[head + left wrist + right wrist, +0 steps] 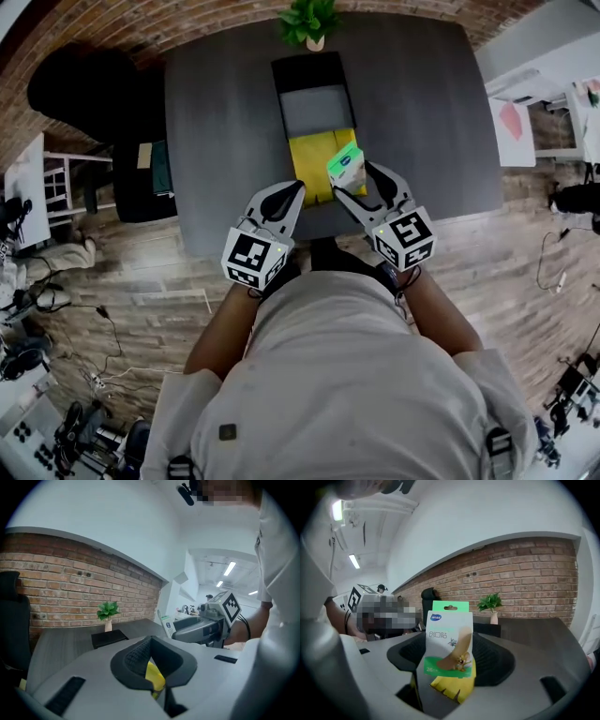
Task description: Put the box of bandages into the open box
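Carrying live | right gripper (354, 180) clamped on the box of bandages (449, 639), held up by the yellow flap (314, 155); left gripper (300, 187) alongside, jaws drawn together, nothing clearly gripped | pickup done; drop into the open box (278, 94) still to come | dark grey table (216, 141); potted plant (307, 21) at far edge; brick wall (525, 569) behind

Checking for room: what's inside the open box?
The open box shows a grey section and yellow material. The box of bandages, held by the right hand-held gripper, covers part of the yellow.
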### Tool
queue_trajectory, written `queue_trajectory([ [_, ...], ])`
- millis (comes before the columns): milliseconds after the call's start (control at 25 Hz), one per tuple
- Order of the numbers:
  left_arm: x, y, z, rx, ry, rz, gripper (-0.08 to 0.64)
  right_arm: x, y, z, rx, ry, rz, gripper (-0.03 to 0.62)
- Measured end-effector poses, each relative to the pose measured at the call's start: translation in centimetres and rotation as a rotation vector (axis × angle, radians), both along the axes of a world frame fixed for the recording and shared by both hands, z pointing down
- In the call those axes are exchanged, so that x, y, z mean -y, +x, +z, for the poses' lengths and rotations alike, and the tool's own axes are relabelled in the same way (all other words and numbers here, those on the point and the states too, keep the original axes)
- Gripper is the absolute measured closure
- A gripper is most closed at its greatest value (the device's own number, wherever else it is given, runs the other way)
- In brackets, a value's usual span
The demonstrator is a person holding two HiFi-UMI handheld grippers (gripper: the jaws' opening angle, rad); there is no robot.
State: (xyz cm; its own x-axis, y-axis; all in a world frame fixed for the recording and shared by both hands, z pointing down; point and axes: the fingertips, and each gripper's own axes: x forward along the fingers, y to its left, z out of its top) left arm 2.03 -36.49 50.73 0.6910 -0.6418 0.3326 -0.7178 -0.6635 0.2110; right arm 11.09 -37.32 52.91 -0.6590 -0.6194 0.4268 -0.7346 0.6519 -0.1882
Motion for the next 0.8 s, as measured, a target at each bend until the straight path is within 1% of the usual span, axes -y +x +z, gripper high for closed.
queue_trajectory([
  [80,0.5,0.4,1.5,0.028,-0.01,0.0,0.544,0.5,0.2,2.3,-0.026,-0.032,-0.022,0.293],
  [160,1.0,0.5,3.1,0.038,-0.033,-0.002,0.545,1.2,0.3,4.3,-0.046,-0.063,-0.037,0.293],
  [400,2.0,0.3,9.2,0.08,-0.136,-0.005,0.545,2.5,-0.1,8.7,-0.109,-0.115,-0.088,0.293],
  [560,2.6,0.4,11.5,0.094,-0.19,-0.028,0.545,2.8,-0.3,11.8,-0.192,-0.122,-0.152,0.293],
  [800,2.8,0.8,13.8,0.117,-0.235,-0.041,0.545,2.5,-0.3,15.5,-0.264,-0.191,-0.206,0.293],
])
